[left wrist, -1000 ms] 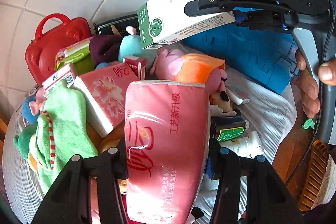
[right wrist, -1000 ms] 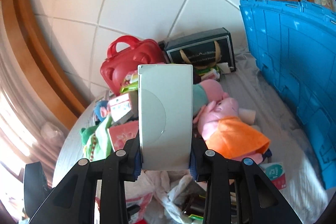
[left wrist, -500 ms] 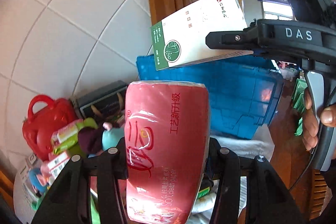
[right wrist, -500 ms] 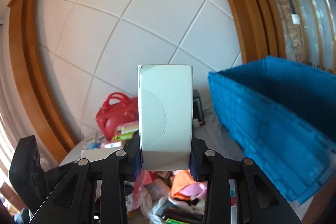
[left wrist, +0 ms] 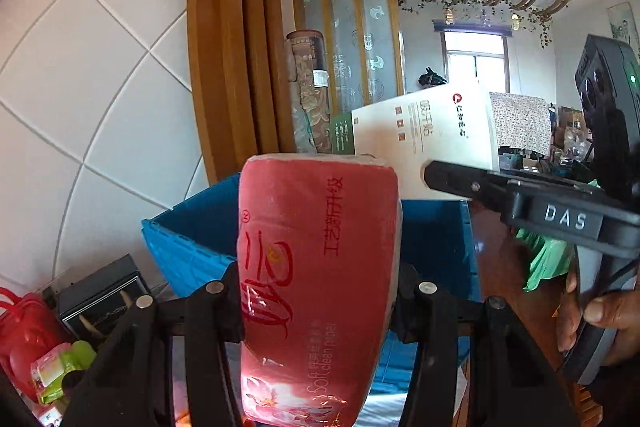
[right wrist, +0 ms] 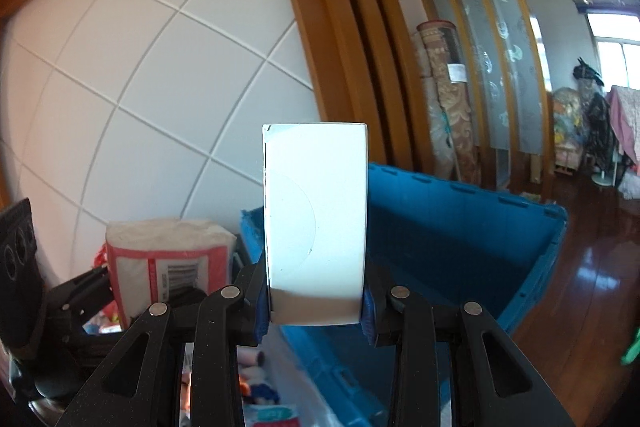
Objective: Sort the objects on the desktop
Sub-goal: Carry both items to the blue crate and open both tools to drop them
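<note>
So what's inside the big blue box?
Only bare blue walls show inside the blue box. The white carton in the right hand-held gripper and the pink tissue pack in the left hand-held gripper cover its bottom.

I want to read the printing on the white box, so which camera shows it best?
The left wrist view: the white box shows its printed face and green end there. The right wrist view shows only a blank white side, clamped in the right gripper.

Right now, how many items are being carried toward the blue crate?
2. The pink tissue pack sits in the left tool; the white box sits in the right tool, both near the blue crate.
</note>
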{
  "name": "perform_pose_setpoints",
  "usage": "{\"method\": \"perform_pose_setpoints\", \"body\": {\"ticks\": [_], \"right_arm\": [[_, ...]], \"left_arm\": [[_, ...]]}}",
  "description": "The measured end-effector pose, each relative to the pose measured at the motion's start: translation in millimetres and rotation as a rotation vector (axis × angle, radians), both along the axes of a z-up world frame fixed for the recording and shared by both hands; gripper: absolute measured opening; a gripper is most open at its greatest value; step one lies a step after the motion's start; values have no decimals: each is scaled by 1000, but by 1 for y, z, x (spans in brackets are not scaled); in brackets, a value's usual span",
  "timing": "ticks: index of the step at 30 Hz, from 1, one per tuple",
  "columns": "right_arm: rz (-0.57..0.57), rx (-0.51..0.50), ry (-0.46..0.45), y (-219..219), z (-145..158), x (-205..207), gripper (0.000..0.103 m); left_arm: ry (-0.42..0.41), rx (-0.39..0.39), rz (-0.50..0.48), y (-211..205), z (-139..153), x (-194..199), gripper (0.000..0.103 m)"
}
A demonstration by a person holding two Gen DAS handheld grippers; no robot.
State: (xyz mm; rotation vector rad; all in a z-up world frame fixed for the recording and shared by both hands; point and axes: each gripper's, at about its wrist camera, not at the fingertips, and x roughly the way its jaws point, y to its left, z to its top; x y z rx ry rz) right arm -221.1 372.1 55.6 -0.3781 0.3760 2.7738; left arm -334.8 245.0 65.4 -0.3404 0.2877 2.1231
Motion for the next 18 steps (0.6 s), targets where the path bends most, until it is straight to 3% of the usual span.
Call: {"method": "perform_pose_setpoints", "body": {"ticks": [6, 12, 14, 18], "right_arm": [[-19, -20, -40, 62, -10, 1, 34], [-43, -14, -51, 102, -12, 0, 37], [-50, -22, -46, 114, -12, 1, 37], [-54, -43, -40, 122, -17, 8, 39]], "left_arm": [[-37, -11, -15, 63, -6, -11, 51], [-48, 1, 33, 102, -3, -23, 62], [-23, 22, 53, 105, 2, -21, 79], [27, 34, 102, 107, 11, -18, 83]]}}
